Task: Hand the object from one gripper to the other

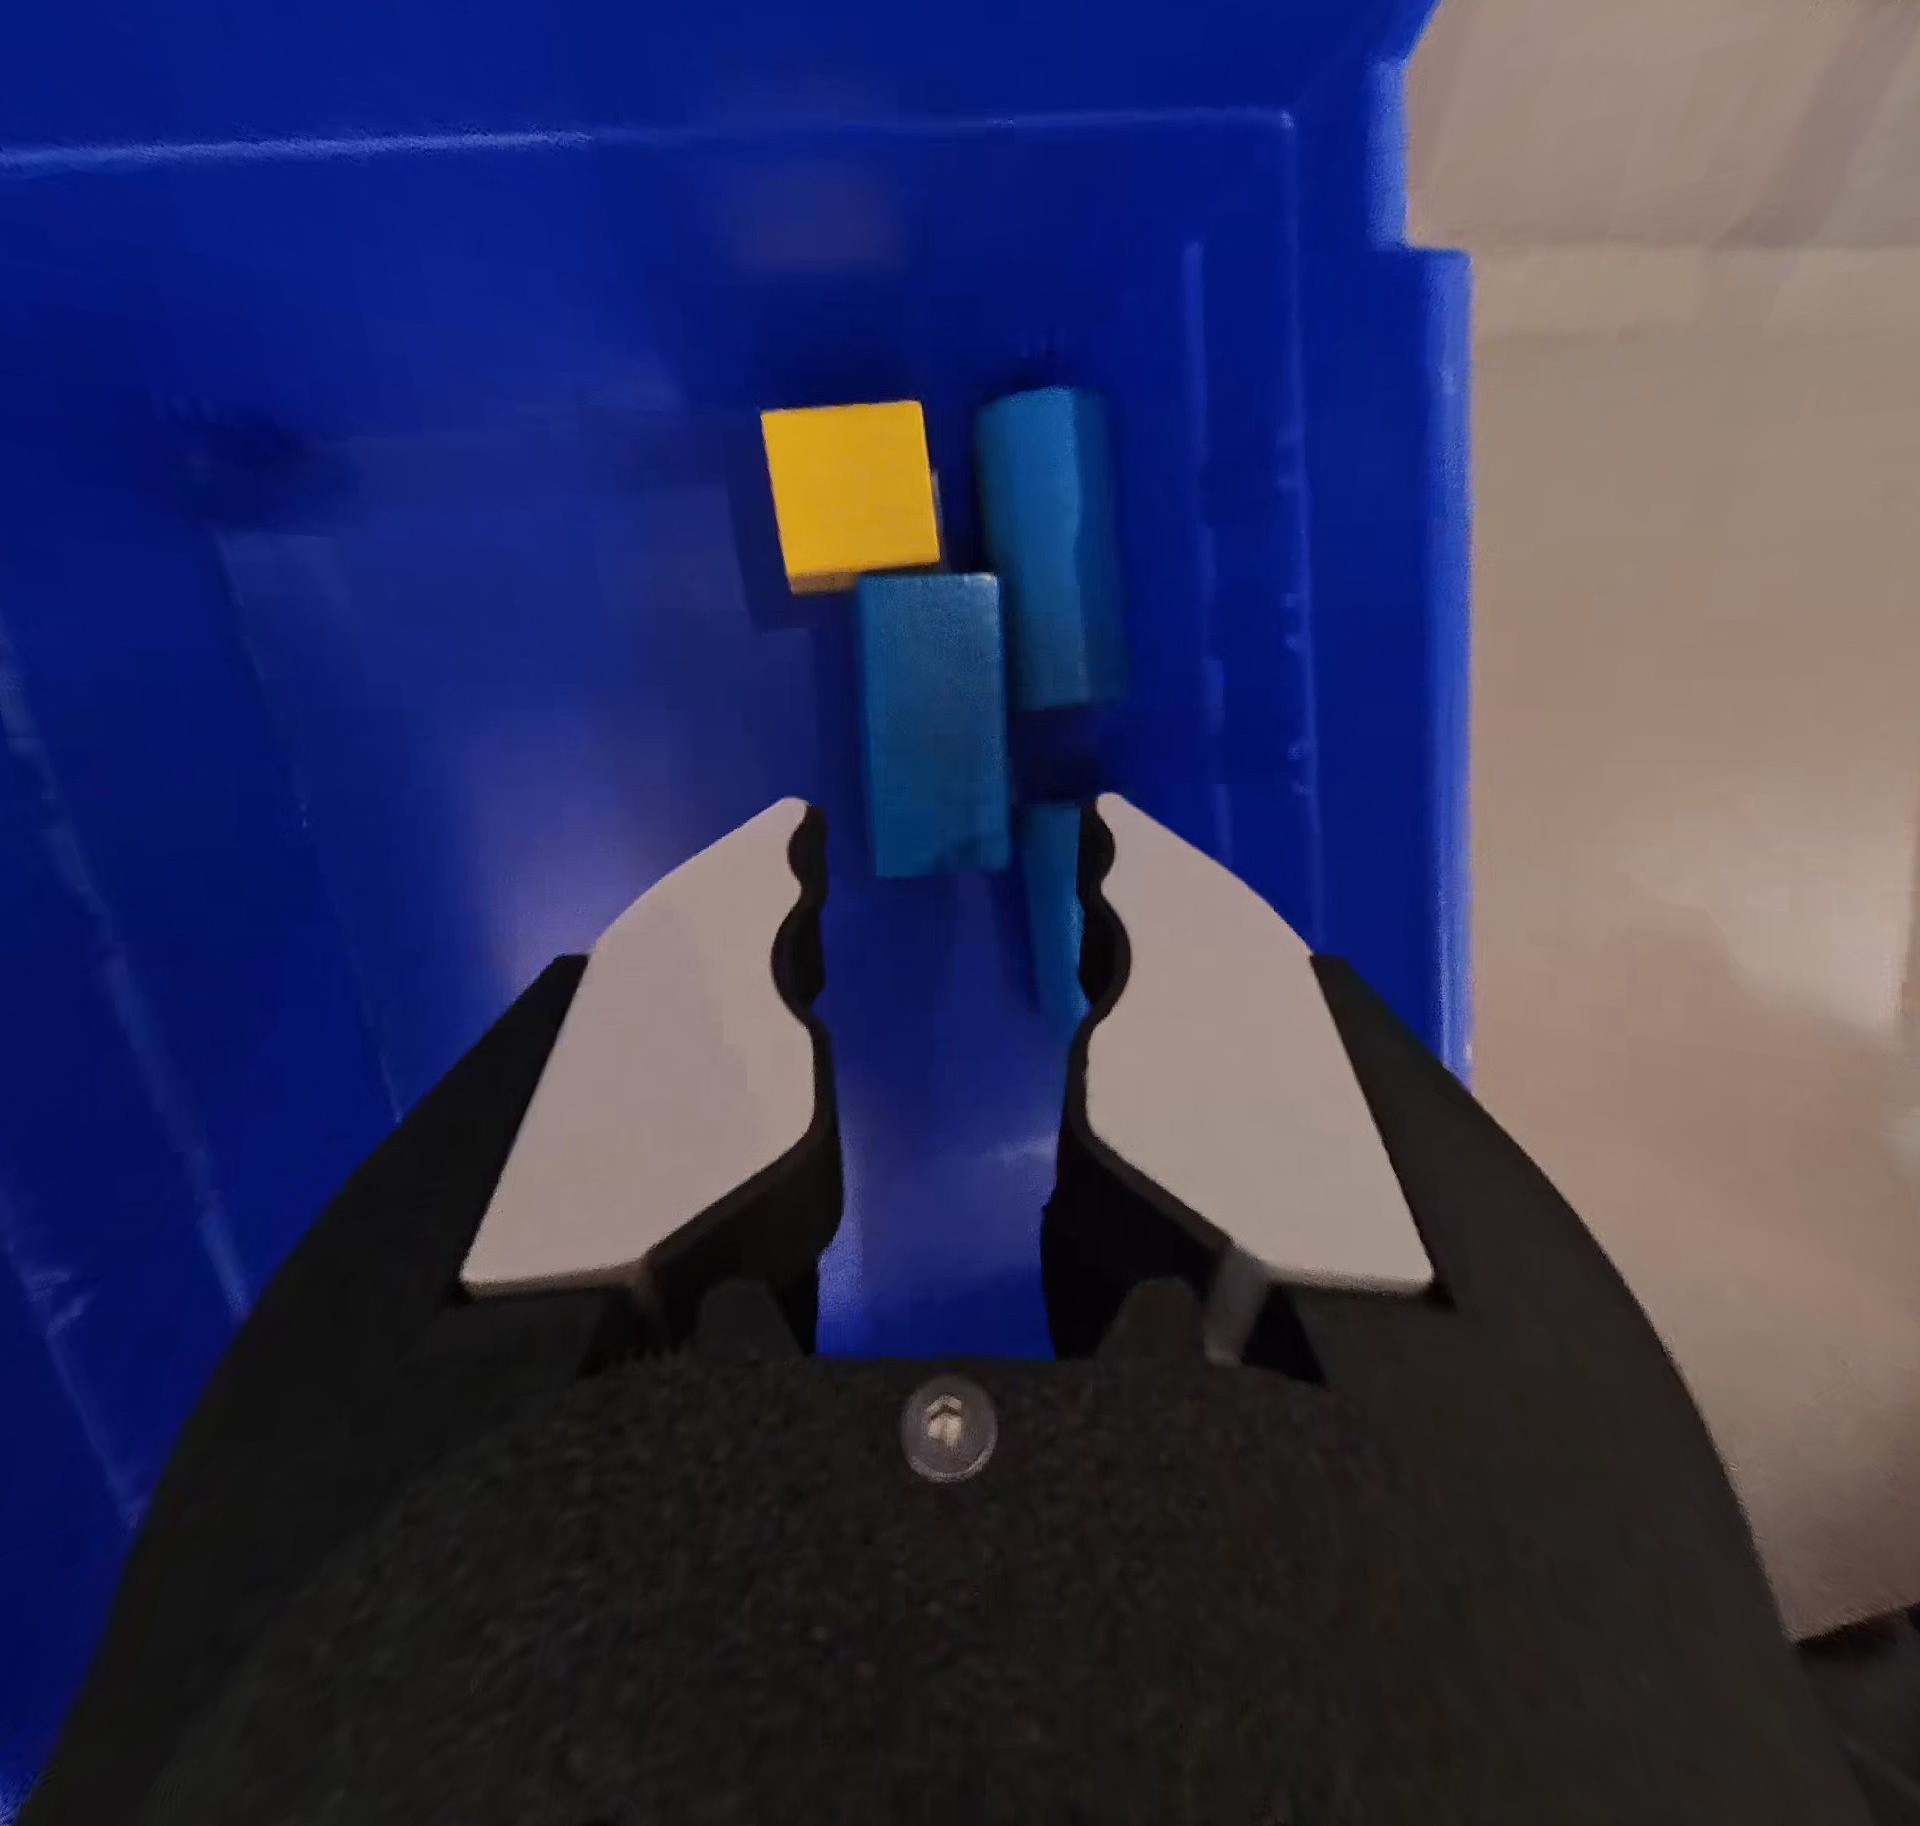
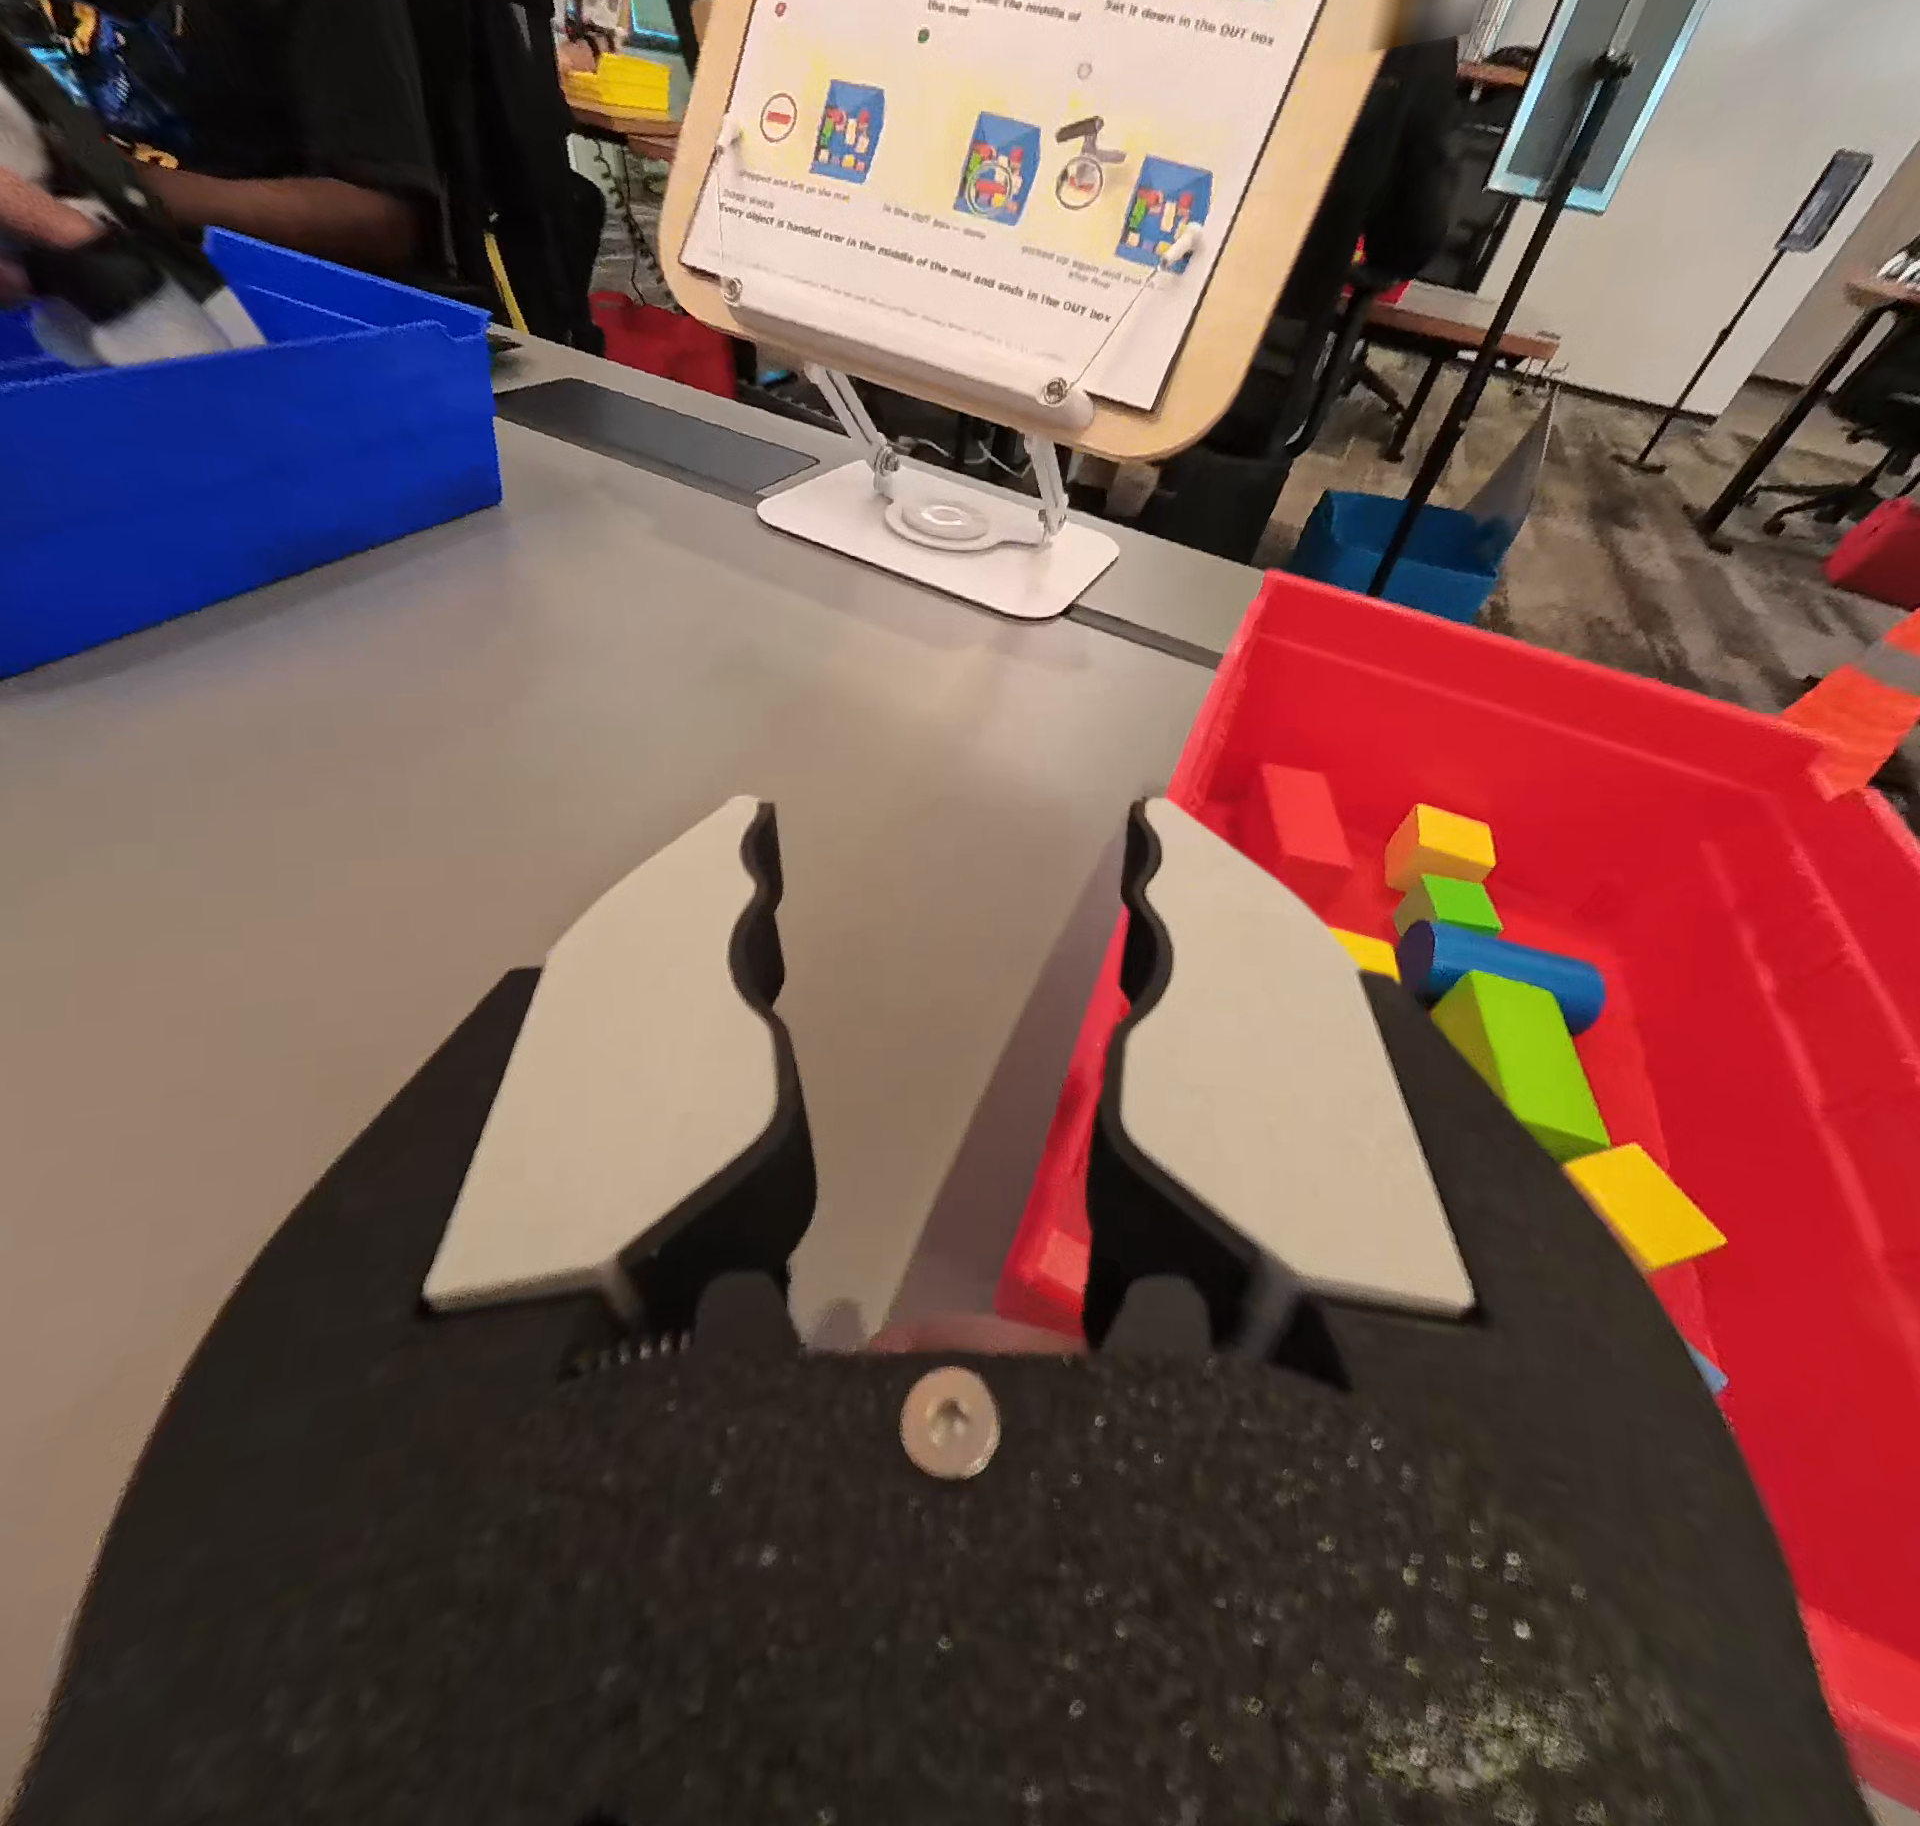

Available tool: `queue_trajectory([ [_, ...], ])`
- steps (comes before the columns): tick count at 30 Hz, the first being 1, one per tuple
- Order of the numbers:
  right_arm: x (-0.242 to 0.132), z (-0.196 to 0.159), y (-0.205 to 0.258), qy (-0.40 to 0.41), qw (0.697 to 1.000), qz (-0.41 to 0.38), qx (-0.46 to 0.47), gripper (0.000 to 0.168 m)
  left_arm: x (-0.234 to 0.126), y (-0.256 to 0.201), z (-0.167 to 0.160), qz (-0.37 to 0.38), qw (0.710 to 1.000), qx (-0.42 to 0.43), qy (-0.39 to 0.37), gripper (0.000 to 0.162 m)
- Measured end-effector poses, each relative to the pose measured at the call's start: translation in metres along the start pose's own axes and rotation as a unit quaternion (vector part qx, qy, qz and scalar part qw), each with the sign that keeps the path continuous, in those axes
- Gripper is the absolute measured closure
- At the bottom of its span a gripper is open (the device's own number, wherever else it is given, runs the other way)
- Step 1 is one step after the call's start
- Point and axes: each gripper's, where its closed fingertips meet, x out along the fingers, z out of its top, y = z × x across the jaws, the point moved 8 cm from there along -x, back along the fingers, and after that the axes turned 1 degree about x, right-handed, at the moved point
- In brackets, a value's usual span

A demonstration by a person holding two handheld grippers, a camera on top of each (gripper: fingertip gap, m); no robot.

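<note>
Object to take: three blocks lie close together on the floor of the blue bin (image 1: 416,322), toward its right wall. The flat blue block (image 1: 932,727) is nearest the gripper, the yellow block (image 1: 847,488) touches its far-left corner, and the long blue block (image 1: 1049,550) lies just right of both.

Long axis: the flat blue block runs near to far, in line with the gripper fingers. Its narrow width therefore lies across the gap, which I judge good for a pinch.

Direction from the gripper: the flat blue block is straight ahead of the left gripper (image 1: 945,820), its near end just beyond the fingertips and a little left of the centre of the gap.

Left gripper: moderately open and empty, pointing down into the bin. The gap looks wider than the block.

Right gripper (image 2: 951,820): open wide, holding nothing, above the grey table (image 2: 416,789) beside the red bin (image 2: 1558,696), where coloured blocks (image 2: 1507,1038) already lie.

Which is nearer: the left gripper by far; the blue bin is well apart on the far left in the right wrist view.

Stage: I judge this is the pick, with the handover not yet begun.

Farther off: an instruction sheet on a stand (image 2: 987,166) at the far edge of the table.
</note>
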Motion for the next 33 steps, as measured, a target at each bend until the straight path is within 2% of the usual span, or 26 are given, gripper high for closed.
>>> queue_trajectory([
  [5,-0.010,-0.005,-0.015,-0.005,0.999,-0.001,0.033,0.104,0.028,-0.001,-0.002,0.037,0.997,0.010,0.067,0.117],
  [9,-0.011,-0.009,-0.023,-0.006,0.998,0.007,0.066,0.104,0.045,0.001,-0.008,0.060,0.994,0.024,0.093,0.127],
  [13,-0.008,-0.011,-0.023,-0.001,0.996,0.020,0.089,0.104,0.040,0.008,-0.009,0.103,0.988,0.061,0.098,0.128],
  [16,-0.007,-0.008,-0.022,0.000,0.997,0.018,0.081,0.105,0.019,0.021,-0.014,0.088,0.994,0.052,0.044,0.128],
  [19,-0.007,-0.002,-0.020,-0.004,0.996,0.023,0.080,0.106,-0.015,0.033,-0.030,-0.019,0.999,0.020,-0.036,0.128],
  [21,-0.005,0.005,-0.018,-0.012,0.995,0.040,0.091,0.109,-0.042,0.036,-0.043,-0.124,0.986,0.003,-0.108,0.128],
  [23,0.000,0.015,-0.015,-0.023,0.991,0.074,0.107,0.113,-0.071,0.028,-0.056,-0.229,0.957,0.000,-0.180,0.128],
  [26,0.021,0.034,-0.004,-0.019,0.978,0.159,0.134,0.113,-0.109,-0.010,-0.072,-0.371,0.888,0.043,-0.267,0.128],
  [29,0.048,0.058,0.015,-0.022,0.941,0.276,0.193,0.110,-0.133,-0.071,-0.082,-0.478,0.814,0.087,-0.318,0.129],
  [31,0.068,0.074,0.032,-0.022,0.900,0.362,0.242,0.109,-0.135,-0.114,-0.086,-0.525,0.783,0.104,-0.316,0.128],
  [33,0.086,0.088,0.051,-0.019,0.857,0.434,0.277,0.109,-0.129,-0.155,-0.089,-0.560,0.765,0.128,-0.292,0.128],
])
